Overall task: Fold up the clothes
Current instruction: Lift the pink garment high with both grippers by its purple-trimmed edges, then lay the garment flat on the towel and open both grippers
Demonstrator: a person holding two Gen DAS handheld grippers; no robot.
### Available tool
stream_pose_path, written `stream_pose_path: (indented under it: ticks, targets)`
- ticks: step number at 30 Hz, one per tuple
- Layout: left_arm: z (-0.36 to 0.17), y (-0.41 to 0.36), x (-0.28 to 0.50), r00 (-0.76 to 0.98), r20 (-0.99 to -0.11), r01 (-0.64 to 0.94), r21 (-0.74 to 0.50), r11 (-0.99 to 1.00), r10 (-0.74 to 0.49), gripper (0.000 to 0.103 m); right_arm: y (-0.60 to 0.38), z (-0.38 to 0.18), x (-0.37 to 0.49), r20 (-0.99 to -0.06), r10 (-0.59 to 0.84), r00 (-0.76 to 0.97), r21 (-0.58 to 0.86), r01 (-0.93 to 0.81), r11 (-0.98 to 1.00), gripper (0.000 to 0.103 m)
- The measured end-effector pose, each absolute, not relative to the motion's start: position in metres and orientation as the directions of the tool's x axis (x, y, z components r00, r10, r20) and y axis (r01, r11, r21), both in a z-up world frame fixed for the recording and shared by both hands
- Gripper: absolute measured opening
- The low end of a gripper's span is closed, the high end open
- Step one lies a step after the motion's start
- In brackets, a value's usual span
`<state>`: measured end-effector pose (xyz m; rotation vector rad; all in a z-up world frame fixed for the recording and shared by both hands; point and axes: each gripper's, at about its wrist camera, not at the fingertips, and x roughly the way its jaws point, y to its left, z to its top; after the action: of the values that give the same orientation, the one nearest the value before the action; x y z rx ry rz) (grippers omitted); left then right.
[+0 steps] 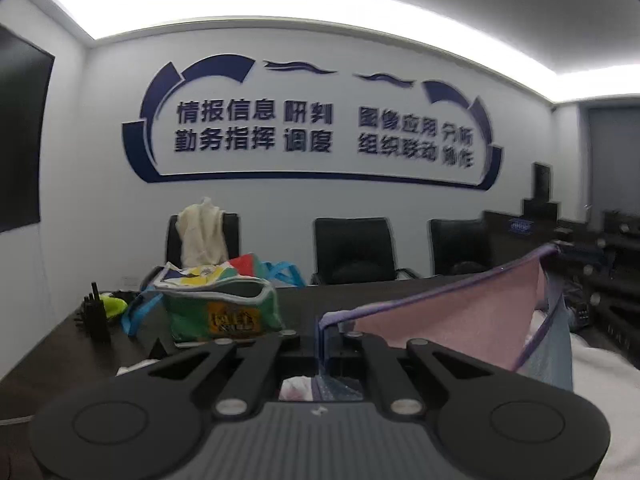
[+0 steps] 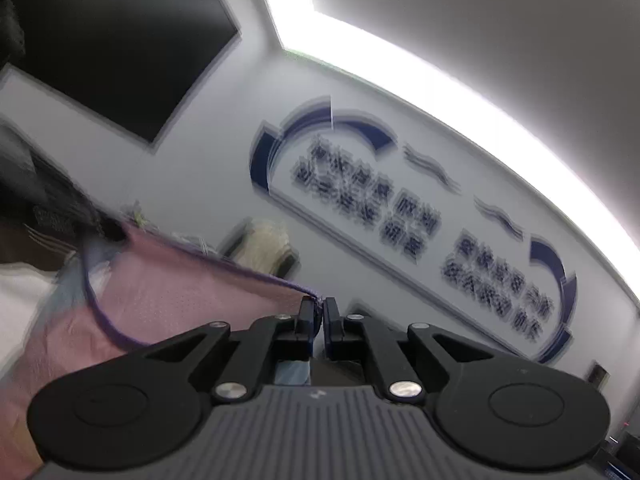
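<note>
A pink mesh garment with purple trim along its edges [image 1: 460, 316] hung stretched in the air between the two grippers, above the table. Its trimmed upper edge ran as a taut line from one gripper to the other, and a curved trimmed opening sagged below it. Pale blue fabric showed on the garment beside the pink. The left gripper [image 1: 329, 334] had its jaws pressed together on a purple-trimmed corner of the garment. In the right wrist view, which was blurred, the right gripper [image 2: 319, 312] likewise pinched the trimmed edge of the garment [image 2: 168, 292] between nearly closed jaws.

On the dark brown wooden table [image 1: 60, 344] stood an open woven carry bag in green, white and yellow with blue handles [image 1: 224, 300]; what it held could not be made out. Just left of it lay a bright yellow-green item [image 1: 112, 306], and nearer the table's edge stood a black handheld radio [image 1: 96, 316]. Behind the table stood three black office chairs, and a cream-coloured cloth [image 1: 202, 230] was draped over the back of the left chair [image 1: 234, 232]. The white wall behind them carried a large dark blue sign with Chinese characters [image 1: 320, 128]. A dark screen [image 2: 120, 40] hung on the adjoining wall, and a bright strip of light [image 1: 280, 20] ran around the ceiling.
</note>
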<state>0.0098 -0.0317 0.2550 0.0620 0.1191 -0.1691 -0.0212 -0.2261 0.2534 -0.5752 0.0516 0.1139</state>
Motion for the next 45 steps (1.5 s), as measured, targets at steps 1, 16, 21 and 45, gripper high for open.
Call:
stream_pose_path:
  ticks: [1,16,21,45]
  targets:
    - [0.261,-0.038,0.022,0.985,-0.100,0.150,0.071,0.986,-0.143,0.001,-0.228,0.249,0.002,-0.102,0.068,0.992,-0.530,-0.112,0.841,0.004]
    - [0.290,-0.037,-0.067,0.947,0.105,0.287,0.146,0.947,-0.303,0.001,-0.226,0.346,-0.125,0.321,0.071,0.944,-0.538,0.120,0.834,0.004]
    - [0.101,-0.033,-0.065,0.837,-0.383,0.454,0.086,0.887,-0.391,0.006,-0.232,0.212,-0.137,-0.140,0.072,0.987,-0.559,-0.139,0.818,0.004]
    - [0.018,0.026,-0.073,0.750,-0.569,0.271,-0.201,0.942,-0.337,0.003,-0.263,0.027,-0.097,-0.619,0.398,0.677,0.164,-0.384,0.908,0.002]
